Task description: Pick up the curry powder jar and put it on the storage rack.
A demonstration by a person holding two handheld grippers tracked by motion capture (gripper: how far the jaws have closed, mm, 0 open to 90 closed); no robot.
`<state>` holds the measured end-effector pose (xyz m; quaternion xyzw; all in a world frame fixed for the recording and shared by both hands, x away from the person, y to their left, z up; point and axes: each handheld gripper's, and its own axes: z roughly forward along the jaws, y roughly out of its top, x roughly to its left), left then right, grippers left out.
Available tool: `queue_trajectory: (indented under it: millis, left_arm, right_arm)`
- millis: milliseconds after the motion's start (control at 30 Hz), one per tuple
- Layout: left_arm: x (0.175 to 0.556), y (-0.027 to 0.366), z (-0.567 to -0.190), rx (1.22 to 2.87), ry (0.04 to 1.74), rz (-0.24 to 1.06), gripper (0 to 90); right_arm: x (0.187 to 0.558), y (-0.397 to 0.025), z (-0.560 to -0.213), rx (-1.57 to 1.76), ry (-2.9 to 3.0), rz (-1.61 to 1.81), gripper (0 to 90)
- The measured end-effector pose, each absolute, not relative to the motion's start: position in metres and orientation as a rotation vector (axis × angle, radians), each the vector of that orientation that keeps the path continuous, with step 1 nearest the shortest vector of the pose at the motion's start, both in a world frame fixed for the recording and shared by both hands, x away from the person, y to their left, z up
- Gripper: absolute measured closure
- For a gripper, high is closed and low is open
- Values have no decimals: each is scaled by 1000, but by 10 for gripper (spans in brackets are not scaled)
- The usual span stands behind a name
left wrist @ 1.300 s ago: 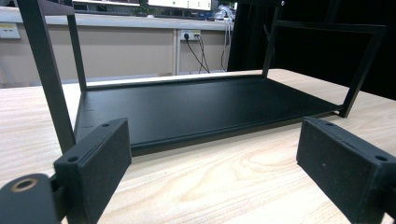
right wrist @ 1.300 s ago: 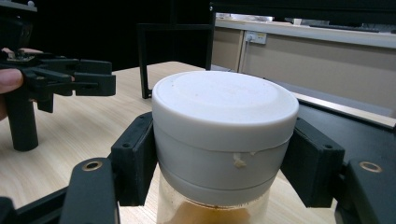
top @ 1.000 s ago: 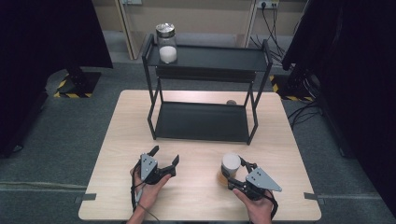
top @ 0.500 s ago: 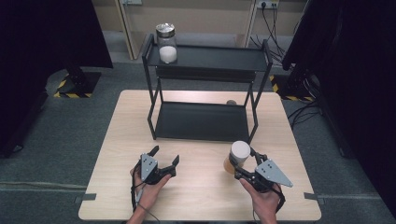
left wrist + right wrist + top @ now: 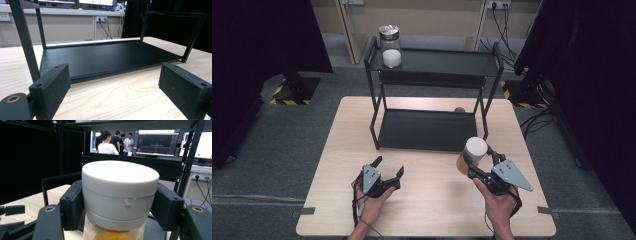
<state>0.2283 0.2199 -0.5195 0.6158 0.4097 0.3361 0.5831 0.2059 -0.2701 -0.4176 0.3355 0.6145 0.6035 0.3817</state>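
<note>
Two tiers make up the black shelf rack on the light wooden table, grey floor around it. A glass jar of white contents stands on the upper tier. The right gripper is clamped on a white-lidded jar near the rack's front right leg, apparently raised; contents look orange. The left gripper rests, jaws apart.

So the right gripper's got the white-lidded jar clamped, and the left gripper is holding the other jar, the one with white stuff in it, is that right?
Not quite. The left gripper holds nothing: its jaws stand open over the table, as the left gripper view shows. The jar with white contents stands on the rack's top shelf in the high view. The right gripper does clamp the white-lidded jar.
</note>
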Motion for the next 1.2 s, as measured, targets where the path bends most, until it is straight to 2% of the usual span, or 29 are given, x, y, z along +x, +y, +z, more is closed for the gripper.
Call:
queue_trajectory:
  millis: [1200]
  left_arm:
    - [228,219,-519,1442,955,786,99]
  right_arm:
    - [234,-260,-368,846,1446,1539,340]
